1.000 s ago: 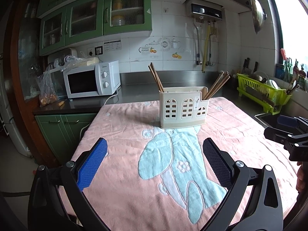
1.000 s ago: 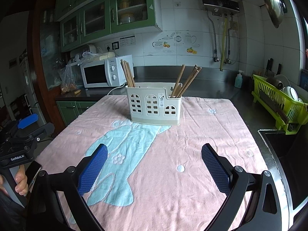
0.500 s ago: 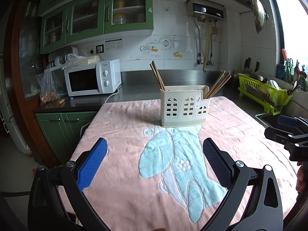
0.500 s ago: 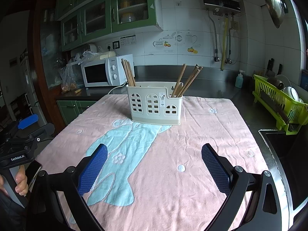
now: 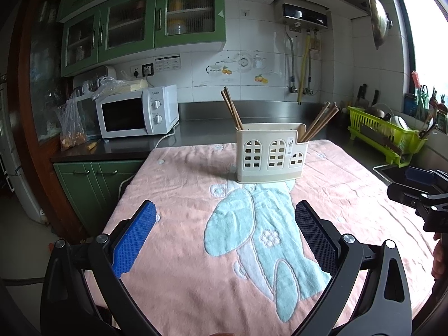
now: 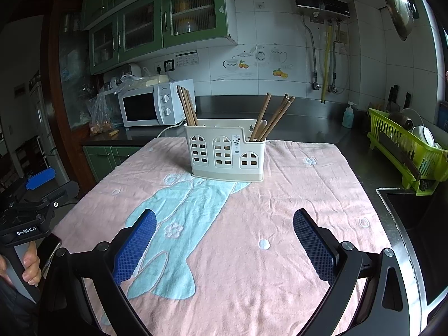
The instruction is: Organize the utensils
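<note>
- Standing upright in the cream plastic caddy with arched window cut-outs (image 6: 225,151) on the pink towel-covered table (image 6: 294,210), two bunches of brown wooden chopsticks (image 6: 187,105) occupied its end compartments; sorting looked largely done.
- Left gripper (image 5: 224,238) and right gripper (image 6: 224,242) hovered near, spread wide, empty, touching nothing.
</note>
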`<control>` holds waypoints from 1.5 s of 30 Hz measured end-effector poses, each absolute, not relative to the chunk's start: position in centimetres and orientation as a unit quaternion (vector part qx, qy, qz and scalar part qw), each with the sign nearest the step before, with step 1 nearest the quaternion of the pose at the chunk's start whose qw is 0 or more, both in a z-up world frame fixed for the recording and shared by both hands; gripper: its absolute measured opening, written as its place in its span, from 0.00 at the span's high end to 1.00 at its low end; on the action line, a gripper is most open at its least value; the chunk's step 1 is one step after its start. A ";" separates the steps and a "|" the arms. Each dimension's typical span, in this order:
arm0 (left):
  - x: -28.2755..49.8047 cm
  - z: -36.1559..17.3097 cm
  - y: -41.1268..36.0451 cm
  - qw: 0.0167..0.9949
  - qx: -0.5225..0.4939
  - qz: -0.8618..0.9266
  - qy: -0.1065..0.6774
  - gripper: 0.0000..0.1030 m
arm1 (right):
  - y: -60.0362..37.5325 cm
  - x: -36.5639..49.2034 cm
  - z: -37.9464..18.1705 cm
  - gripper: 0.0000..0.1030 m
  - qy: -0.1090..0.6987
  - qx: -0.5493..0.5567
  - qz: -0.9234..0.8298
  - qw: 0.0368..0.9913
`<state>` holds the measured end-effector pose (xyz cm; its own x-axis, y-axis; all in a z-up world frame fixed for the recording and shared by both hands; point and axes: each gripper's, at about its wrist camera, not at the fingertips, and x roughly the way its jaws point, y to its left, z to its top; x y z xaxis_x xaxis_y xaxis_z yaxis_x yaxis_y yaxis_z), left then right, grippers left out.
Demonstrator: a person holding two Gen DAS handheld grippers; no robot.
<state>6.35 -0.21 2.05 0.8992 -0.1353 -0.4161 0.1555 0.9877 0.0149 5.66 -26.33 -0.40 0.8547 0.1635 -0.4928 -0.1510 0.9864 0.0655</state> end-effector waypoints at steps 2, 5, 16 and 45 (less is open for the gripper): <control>6.3 2.1 -0.1 0.974 0.022 -0.073 0.212 0.05 | -26.3 5.7 -0.4 0.08 0.257 0.012 0.081 0.963; 6.3 2.0 0.0 0.974 0.022 -0.073 0.214 0.05 | -26.3 5.7 -0.3 0.08 0.256 0.012 0.082 0.963; 6.3 1.8 -0.3 0.973 0.026 -0.075 0.216 0.05 | -26.4 5.7 -0.4 0.08 0.257 0.012 0.082 0.963; 6.4 1.4 -0.6 0.972 0.027 -0.076 0.221 0.05 | -26.1 5.7 -1.5 0.08 0.263 0.018 0.084 0.961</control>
